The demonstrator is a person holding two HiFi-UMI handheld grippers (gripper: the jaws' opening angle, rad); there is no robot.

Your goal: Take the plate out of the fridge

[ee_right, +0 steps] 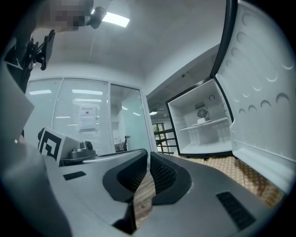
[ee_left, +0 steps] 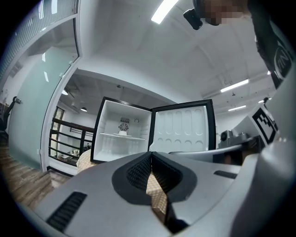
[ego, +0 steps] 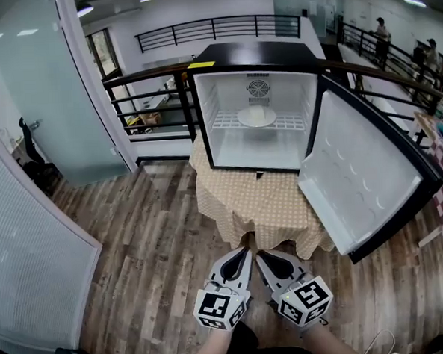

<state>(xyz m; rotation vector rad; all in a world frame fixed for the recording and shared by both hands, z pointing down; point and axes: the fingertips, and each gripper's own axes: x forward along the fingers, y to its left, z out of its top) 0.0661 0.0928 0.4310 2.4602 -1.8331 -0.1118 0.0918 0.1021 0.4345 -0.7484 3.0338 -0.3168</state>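
A white plate (ego: pixel 257 116) lies on the wire shelf inside the open black mini fridge (ego: pixel 250 62). It has something pale on it, too small to make out. The fridge stands on a table with a tan checked cloth (ego: pixel 253 200). My left gripper (ego: pixel 243 252) and right gripper (ego: pixel 261 256) are side by side low in the head view. Both are well short of the table and shut on nothing. The plate (ee_left: pixel 122 133) is small and far beyond my left gripper (ee_left: pixel 151 155). It shows likewise as the plate (ee_right: pixel 202 121) past my right gripper (ee_right: pixel 148 155).
The fridge door (ego: pixel 364 182) swings wide open to the right, past the table's edge. A black railing (ego: pixel 149 102) runs behind the table. A glass partition (ego: pixel 44 93) is at the left. Wood floor (ego: pixel 151 244) lies between me and the table.
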